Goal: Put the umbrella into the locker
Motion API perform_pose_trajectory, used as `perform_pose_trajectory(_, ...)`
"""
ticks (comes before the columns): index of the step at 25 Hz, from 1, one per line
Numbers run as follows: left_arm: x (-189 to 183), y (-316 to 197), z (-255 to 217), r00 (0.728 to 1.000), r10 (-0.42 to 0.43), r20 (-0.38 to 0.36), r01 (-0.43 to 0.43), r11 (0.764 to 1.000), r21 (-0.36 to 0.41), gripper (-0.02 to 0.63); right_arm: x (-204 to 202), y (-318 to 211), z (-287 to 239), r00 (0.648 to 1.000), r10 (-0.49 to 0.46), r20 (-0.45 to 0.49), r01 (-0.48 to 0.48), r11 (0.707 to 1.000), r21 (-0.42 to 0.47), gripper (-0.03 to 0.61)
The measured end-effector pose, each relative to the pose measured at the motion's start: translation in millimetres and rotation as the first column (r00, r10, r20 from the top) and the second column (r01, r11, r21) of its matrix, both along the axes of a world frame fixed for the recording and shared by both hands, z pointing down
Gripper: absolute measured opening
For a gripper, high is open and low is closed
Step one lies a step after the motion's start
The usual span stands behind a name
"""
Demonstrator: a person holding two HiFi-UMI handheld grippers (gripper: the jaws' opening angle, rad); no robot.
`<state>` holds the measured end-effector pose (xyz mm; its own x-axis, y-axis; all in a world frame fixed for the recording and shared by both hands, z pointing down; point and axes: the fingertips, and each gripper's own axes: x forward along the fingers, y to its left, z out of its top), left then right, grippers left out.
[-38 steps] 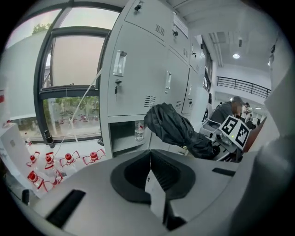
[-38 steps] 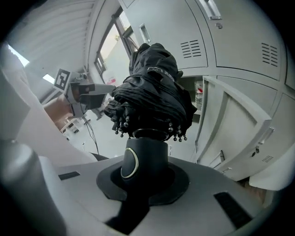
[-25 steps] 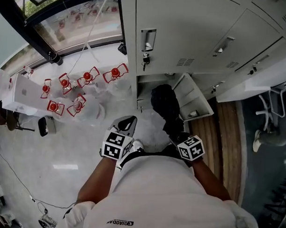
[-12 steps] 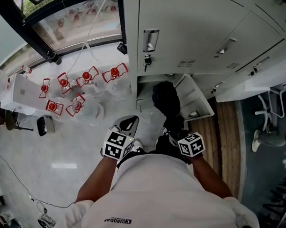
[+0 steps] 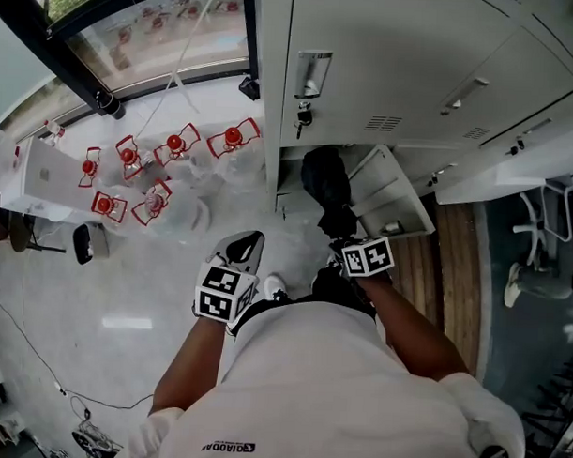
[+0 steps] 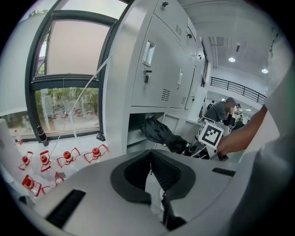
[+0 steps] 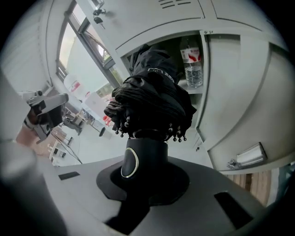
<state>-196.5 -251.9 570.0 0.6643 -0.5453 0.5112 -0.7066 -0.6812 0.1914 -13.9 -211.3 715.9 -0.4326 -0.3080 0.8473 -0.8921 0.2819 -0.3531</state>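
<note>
**A:** Where is the umbrella (image 5: 326, 182)?

**B:** There is one, black and folded. The right gripper (image 5: 347, 242) pinches its handle (image 7: 145, 159), and the right gripper view shows the jaws clamped on either side of that black stub. The bundled canopy points at the locker (image 5: 273, 82), with its far end at the mouth of the open bottom compartment.

**A:** Does the head view show what's inside?

**B:** No, the umbrella and the shadow cover it. Only the right gripper view looks in. One water bottle (image 7: 193, 67) with a red label stands upright on a shelf at the back.

**A:** And the left gripper (image 6: 150, 154)?

**B:** Its own view shows both jaws pressed together with nothing between them. The head view puts it left of the umbrella and apart from it, over the pale floor (image 5: 125, 293).

**A:** What does the left gripper view add?

**B:** It shows the umbrella from the side, slanting between the compartment and the right gripper. It also shows one seated person (image 6: 220, 110) far down the row.

**A:** Counts?

**B:** Two grippers. One open door (image 5: 391, 194), swung to the right. One key (image 5: 301, 116) hanging in the closed door above. On the floor by the window (image 5: 152, 40) are red-capped bottles (image 5: 175, 146). I can pick out six in the head view and five in the left gripper view.
</note>
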Motion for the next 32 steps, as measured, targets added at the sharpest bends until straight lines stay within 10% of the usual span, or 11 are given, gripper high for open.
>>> perform_pose_trajectory(26, -74.6, 14.6, -3.4, 0.947, -0.303, 0.109, 0.307, 0.951, -0.029, 0.015, -12.3, -222.5, 94.6, 0.981, 0.183, -0.067, -0.186, 0.982, -0.029, 0.089)
perform_pose_trajectory(32, -65.1, 7.4, -3.7, 0.956, -0.277, 0.099, 0.281, 0.959, -0.026, 0.015, -12.3, -219.7, 80.2, 0.994, 0.105, -0.019, -0.104, 0.993, 0.064, 0.230)
